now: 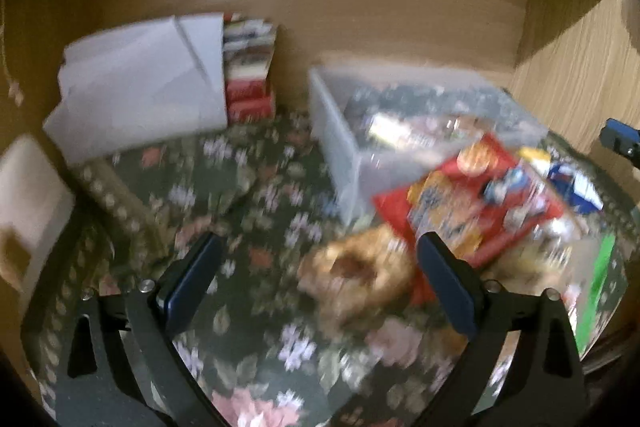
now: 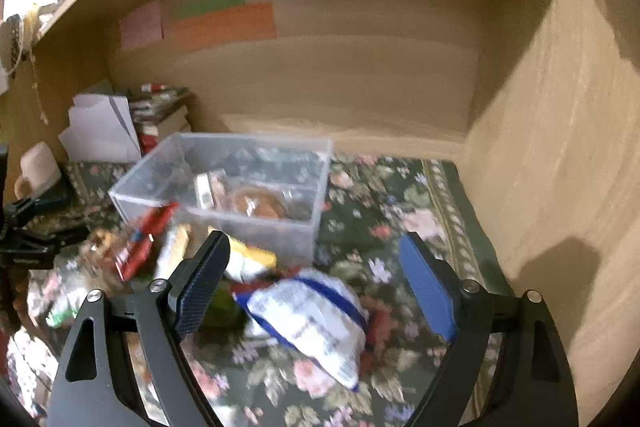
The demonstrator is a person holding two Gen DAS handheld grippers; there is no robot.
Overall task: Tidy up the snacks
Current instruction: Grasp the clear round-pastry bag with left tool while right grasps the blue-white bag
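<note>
L gripper (image 1: 320, 279): fingers spread, nothing pinched; brown pastry pack (image 1: 356, 275) lies on bench btw them, nearer R finger. R gripper (image 2: 316, 283): fingers spread; white-blue snack bag (image 2: 316, 319) below, btw them, untouched. Clear bin (image 2: 224, 183) behind.

The desk's floral cloth (image 2: 400, 195) lies bare to the right of the clear bin (image 2: 256, 227), up to the wooden side wall (image 2: 560, 147). Near left, a heap of snack packets (image 2: 136, 251) crowds the bin's front. Far left, a white box (image 2: 104, 135) and stacked books (image 2: 164, 115) block the corner.
</note>
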